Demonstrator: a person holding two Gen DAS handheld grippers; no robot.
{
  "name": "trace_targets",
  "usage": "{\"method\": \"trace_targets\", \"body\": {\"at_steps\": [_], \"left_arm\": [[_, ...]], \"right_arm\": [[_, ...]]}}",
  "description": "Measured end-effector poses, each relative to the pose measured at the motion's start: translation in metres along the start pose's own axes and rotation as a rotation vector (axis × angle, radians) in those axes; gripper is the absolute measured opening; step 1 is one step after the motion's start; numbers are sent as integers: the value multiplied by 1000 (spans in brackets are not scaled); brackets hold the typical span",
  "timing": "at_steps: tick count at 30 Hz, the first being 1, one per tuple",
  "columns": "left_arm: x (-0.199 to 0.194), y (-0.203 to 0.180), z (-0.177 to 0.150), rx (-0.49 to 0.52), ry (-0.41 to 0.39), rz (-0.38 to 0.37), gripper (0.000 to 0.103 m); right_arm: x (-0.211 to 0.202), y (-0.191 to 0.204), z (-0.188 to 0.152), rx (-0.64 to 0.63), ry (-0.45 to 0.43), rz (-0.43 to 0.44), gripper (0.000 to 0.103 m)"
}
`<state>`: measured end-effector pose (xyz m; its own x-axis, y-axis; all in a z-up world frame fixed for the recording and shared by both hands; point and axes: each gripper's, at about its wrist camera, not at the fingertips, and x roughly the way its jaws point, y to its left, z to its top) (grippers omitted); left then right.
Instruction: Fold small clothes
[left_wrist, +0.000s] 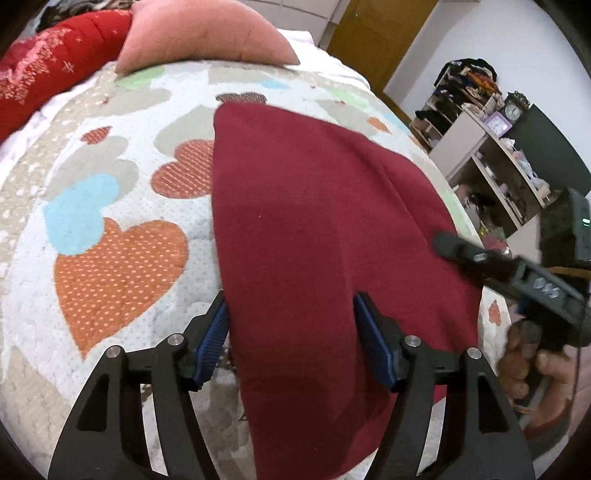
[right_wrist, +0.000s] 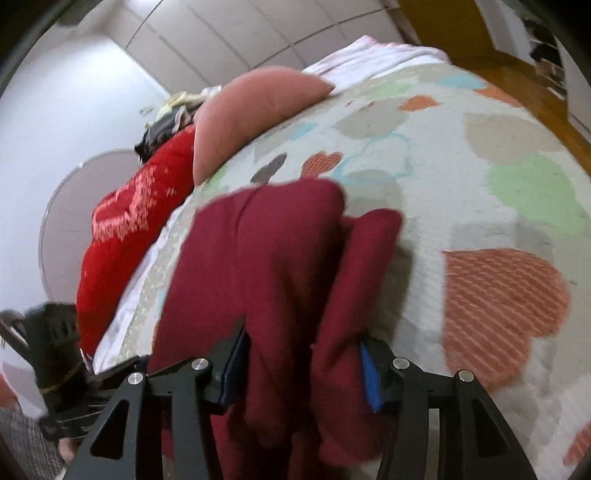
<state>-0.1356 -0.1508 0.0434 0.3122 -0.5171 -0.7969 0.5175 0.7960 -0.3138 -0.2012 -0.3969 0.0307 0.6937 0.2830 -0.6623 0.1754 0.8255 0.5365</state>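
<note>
Presently the dark red knitted garment (left_wrist: 314, 221) lies on the heart-patterned quilted bedspread (left_wrist: 110, 206), its long axis running straight ahead between the spread jaws of the left gripper (left_wrist: 290, 332), while the right gripper (right_wrist: 301, 363), jaws likewise spread, straddles its bunched near edge.

We find bare heart-patterned quilted bedspread (left_wrist: 110, 229) to the left of the dark red knit garment (left_wrist: 314, 221), with open passage there. At the far end, a pink cushion (left_wrist: 207, 33) and a bright red quilted blanket (left_wrist: 48, 70) block the way. On the right, the right gripper (left_wrist: 448, 245) overlies the garment's edge.
</note>
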Motion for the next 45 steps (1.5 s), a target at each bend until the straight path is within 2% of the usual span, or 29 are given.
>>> {"method": "trace_targets", "body": {"at_steps": [4,8,12,17,21,24,35,41,45], "left_arm": [[-13,-1,2,16,-65,68,68],[-14,-4,3,39,-94,128,68],[-12,-5,3,47,-105,153,68],[-14,-9,1,62,-121,179,68],[-11,-9,-1,56,-120,179,68],[-9,-9,-2,56,-118,181,70],[-6,-15,-7,53,-107,188,71],[-18,-16,-10,56,-125,215,71],[-27,-21,-12,59,-149,241,71]], "right_arm": [[-38,13,2,-43,-107,-68,51],[-52,45,0,-174,-139,-74,50],[-38,64,-8,-245,-113,-52,45],[-19,68,-15,-272,-79,-77,43],[-5,62,-19,-315,-52,-195,43],[8,52,-25,-317,-16,-242,43],[15,45,-30,-329,-27,-253,43],[-10,51,-33,-261,-65,-218,43],[-30,63,-37,-266,-114,-260,44]]}}
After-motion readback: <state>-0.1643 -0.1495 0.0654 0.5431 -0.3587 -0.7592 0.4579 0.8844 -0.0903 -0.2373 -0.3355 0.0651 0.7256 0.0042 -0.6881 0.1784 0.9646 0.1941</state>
